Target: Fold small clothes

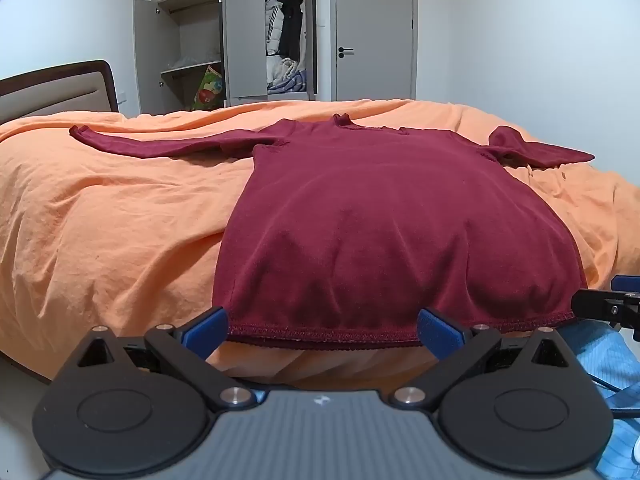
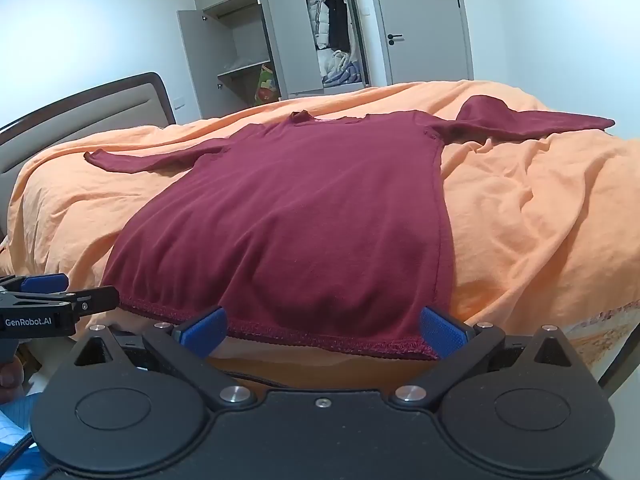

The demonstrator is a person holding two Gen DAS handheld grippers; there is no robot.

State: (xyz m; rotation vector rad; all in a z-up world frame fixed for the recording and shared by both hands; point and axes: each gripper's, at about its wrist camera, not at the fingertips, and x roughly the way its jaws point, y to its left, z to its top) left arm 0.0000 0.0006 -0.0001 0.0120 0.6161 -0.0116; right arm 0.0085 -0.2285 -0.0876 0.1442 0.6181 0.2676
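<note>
Lying flat and face up on the orange bed [image 1: 100,220], the maroon long-sleeved top [image 1: 380,220] fills the left wrist view from centre to 12 o'clock, its sleeves spread toward 10 and 2 o'clock, the one at 2 o'clock bunched. No fold shows, so the task looks barely begun: the garment is only spread out, and sleeves, sides and body all remain to be folded. The left gripper [image 1: 322,330] sits at 6 o'clock with its jaws wide apart, straddling the hem's left part and clamped on nothing. At 3 o'clock the right gripper [image 1: 604,304] pokes in just beside the hem corner. At 12 o'clock an open wardrobe [image 1: 240,40] holds hanging coats, a heap of pale clothes at the bottom and a colourful bag

In the right wrist view the top [image 2: 300,220] runs from 6 toward 12 o'clock. The right gripper [image 2: 322,330] at 6 o'clock has its jaws spread apart around the hem's right corner, not closed on it. The left gripper [image 2: 60,296] shows at 9 o'clock, near the hem's other end. The wardrobe [image 2: 280,40] stands at 12 o'clock
</note>
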